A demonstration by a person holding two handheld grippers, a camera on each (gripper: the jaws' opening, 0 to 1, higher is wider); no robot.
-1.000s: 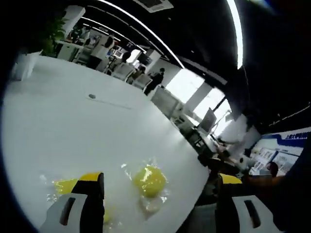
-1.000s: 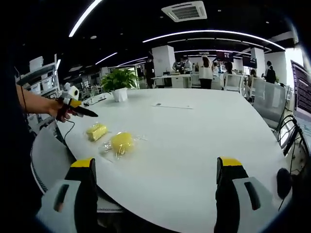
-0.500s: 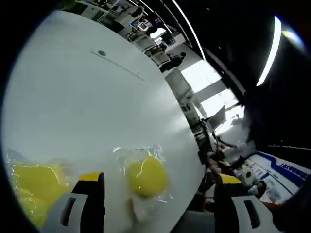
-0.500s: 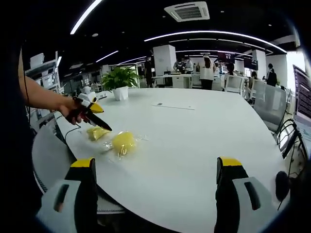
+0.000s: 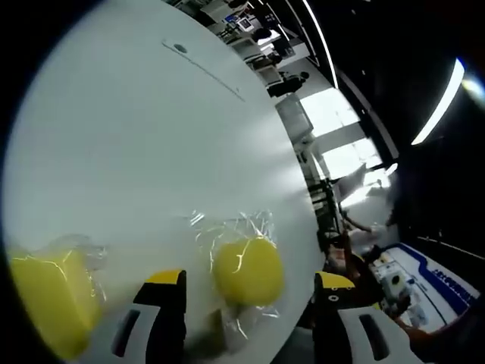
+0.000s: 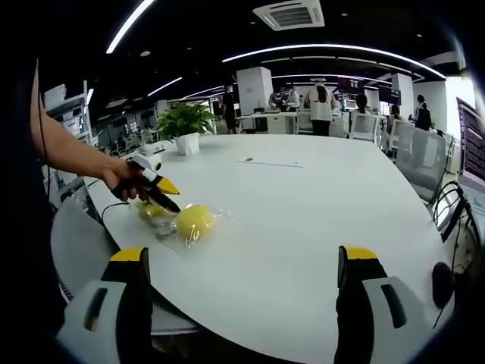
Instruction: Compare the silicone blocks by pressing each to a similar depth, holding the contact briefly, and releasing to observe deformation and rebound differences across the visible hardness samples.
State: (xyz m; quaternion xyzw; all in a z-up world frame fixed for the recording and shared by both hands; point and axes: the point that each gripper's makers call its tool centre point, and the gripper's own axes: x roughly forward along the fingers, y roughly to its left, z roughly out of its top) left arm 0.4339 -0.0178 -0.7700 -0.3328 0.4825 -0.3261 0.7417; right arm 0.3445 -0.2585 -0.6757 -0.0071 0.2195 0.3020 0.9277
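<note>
Rounded yellow silicone block in crinkly clear wrap lies on the white round surface, just ahead of the open, empty left claw; a second wrapped yellow block sits beside it. Likely soft, springy, wrapper slippery: press its crown. Right claw stands open, empty, well apart.

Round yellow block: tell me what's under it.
The round block sits in clear wrap spread on the white table. Its underside is covered, so anything beneath can't be seen.

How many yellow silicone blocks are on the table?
2. A round block lies between the left gripper's jaws; a squarer block lies beside it. More could be hidden.
</note>
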